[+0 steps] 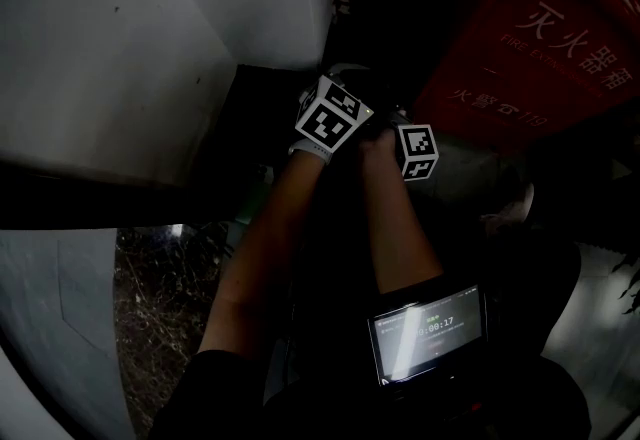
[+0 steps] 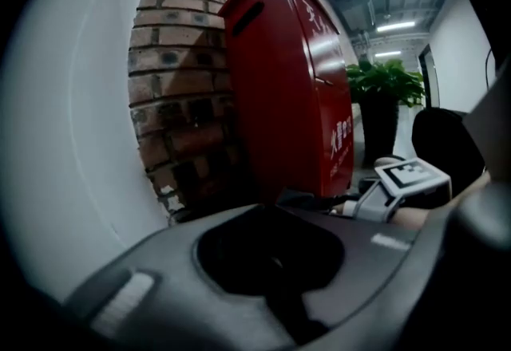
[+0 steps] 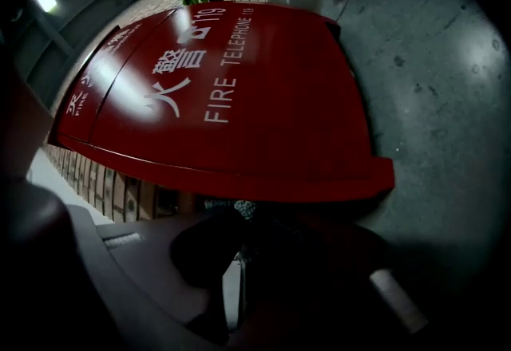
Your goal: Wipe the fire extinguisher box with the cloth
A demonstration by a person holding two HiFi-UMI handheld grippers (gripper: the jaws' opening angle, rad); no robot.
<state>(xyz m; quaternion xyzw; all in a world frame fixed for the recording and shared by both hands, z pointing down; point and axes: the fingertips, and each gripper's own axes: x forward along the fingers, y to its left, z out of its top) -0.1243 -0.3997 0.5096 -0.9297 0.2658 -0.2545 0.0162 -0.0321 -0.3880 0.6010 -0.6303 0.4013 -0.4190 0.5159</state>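
Observation:
The red fire extinguisher box [image 1: 530, 48] stands at the upper right of the dim head view, with white lettering on its front. Both grippers are held close together just left of it, the left gripper [image 1: 335, 106] beside the right gripper [image 1: 408, 136]. The right gripper view looks onto the box's [image 3: 231, 102] lettered face. A speckled bit of cloth [image 3: 238, 207] shows just under its lower edge, in front of the dark jaws. In the left gripper view the box [image 2: 295, 86] shows side-on and the right gripper's marker cube [image 2: 411, 175] sits at the right. The left jaws are lost in shadow.
A brick wall [image 2: 180, 78] backs the box, and a white wall [image 1: 150, 28] runs along the left. A potted plant [image 2: 383, 86] stands beyond the box on the grey concrete floor [image 3: 431, 86]. A lit screen device [image 1: 428, 330] hangs below my arms.

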